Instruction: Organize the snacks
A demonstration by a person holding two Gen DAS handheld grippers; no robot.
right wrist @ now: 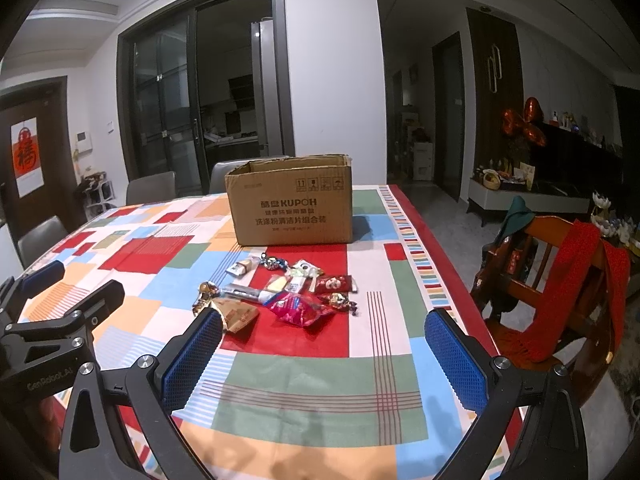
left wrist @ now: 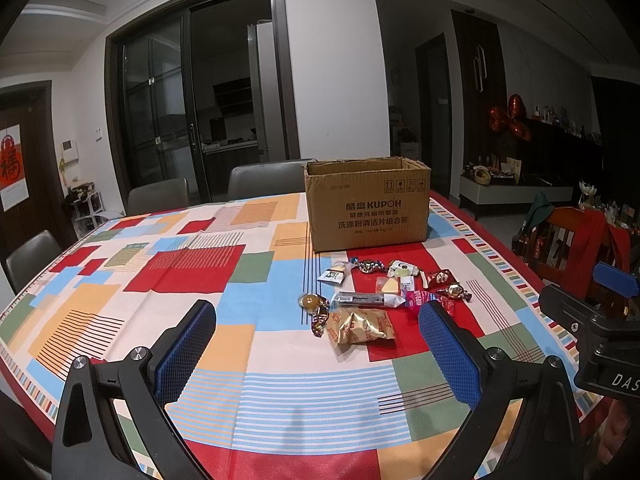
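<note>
Both sets of jaws stand wide apart with nothing between them: the left gripper [left wrist: 316, 344] hovers above the near part of the table, and the right gripper [right wrist: 324, 356] hangs beside it, toward the table's right edge.

The table [left wrist: 120, 280] is draped in a cloth of red, blue, green and orange blocks with striped patches. Grey chairs [left wrist: 264, 178] stand along its far side, and a wooden chair [right wrist: 560, 280] hung with red fabric sits off its right edge.

An open cardboard box [left wrist: 366, 204], printed with dark lettering, stands upright on the far middle of the table. Just in front of it, apart from its wall, the snacks lie scattered in a loose cluster on the cloth.

Nearest the grippers is a gold crinkled packet [left wrist: 360, 326]. In the right wrist view a pink packet [right wrist: 298, 306] lies just beside it on a red block. Behind these rests a long dark bar wrapper [left wrist: 364, 300], with a small red packet [left wrist: 438, 278] and a pale yellow-and-white packet [left wrist: 390, 285] further back. A white packet [left wrist: 334, 274] lies at the cluster's far left. Smallest are the twisted candies: a round amber one [left wrist: 312, 302] at the left and a shiny one [left wrist: 454, 291] at the right.
</note>
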